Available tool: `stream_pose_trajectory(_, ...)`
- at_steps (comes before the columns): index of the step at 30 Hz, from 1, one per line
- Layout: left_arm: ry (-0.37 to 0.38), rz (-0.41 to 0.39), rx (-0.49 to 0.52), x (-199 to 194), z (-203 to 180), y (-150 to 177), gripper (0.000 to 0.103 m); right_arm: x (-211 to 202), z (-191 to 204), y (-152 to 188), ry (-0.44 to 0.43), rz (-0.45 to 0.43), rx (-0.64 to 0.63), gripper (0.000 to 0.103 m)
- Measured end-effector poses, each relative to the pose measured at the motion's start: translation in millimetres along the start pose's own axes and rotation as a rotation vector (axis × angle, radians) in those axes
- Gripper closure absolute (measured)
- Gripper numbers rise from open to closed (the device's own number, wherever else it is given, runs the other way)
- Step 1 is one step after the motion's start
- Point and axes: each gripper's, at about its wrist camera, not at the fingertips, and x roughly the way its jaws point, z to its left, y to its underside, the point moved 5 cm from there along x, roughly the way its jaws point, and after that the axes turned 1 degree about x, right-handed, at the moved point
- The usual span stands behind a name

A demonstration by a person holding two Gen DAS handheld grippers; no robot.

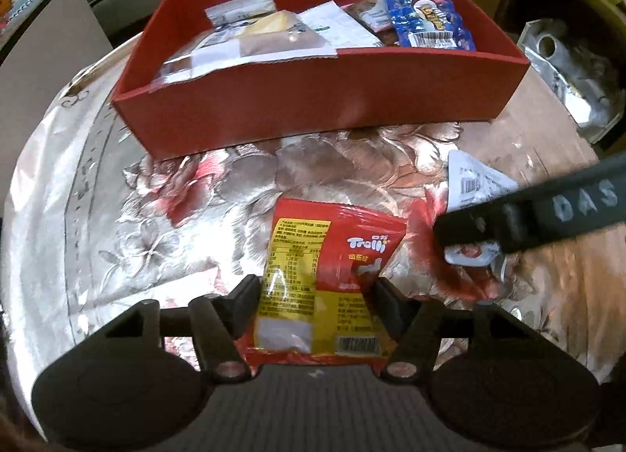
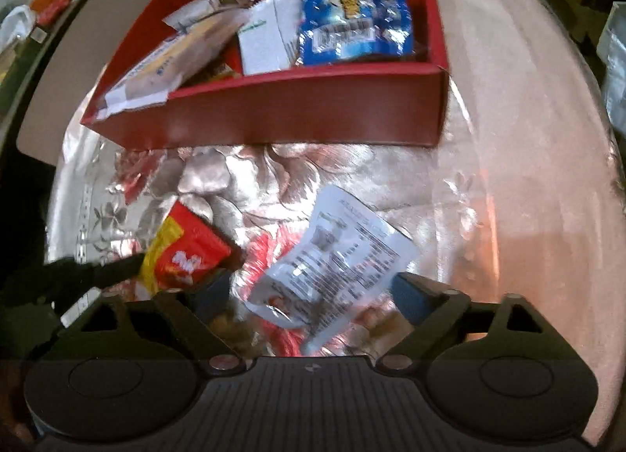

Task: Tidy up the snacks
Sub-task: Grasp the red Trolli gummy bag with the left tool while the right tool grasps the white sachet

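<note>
Both views are fisheye, with straight edges bowed and black corners. Indoor light glares off the glossy floral tablecloth and the crinkled wrappers. The right wrist view is smeared by motion blur, worst on the red box; the left wrist view is sharper, softening toward its rim.

Round table under shiny floral cloth

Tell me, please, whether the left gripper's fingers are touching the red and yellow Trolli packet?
Touching. In the left wrist view both fingers of the left gripper press against the edges of the Trolli packet, which sits between them.
</note>
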Motion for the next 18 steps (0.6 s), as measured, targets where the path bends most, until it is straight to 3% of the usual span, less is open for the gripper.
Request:
stream_pose_trajectory(4,-0.002,0.002,0.007,-1.5,0.4,6.3,0.045,9.4,16.3,-4.6,0.107,-0.027,-0.129,0.011)
stream_pose_trajectory(7,0.007,0.013,0.011,-4.4,1.4,10.1,0.045,14.8,29.5,0.2,0.241,-0.047,-0.327,0.023)
stream_pose_trajectory(11,0.037,0.012,-0.026,-7.1,9.0,11.2,0.043,8.4,24.8,0.6,0.214,-0.046,-0.327,0.036)
stream_pose_trajectory(13,0.054,0.019,-0.049,-5.9,10.9,8.2,0.036,4.0,20.7,1.8,0.175,-0.038,-0.304,0.039)
stream_pose_trajectory(15,0.047,0.017,-0.054,-3.1,10.8,5.2,0.035,2.2,15.3,3.9,0.161,-0.039,-0.279,0.037)
stream_pose_trajectory(18,0.006,0.007,-0.014,2.7,5.1,2.5,0.027,2.4,13.4,9.2,0.152,-0.013,-0.250,0.016)
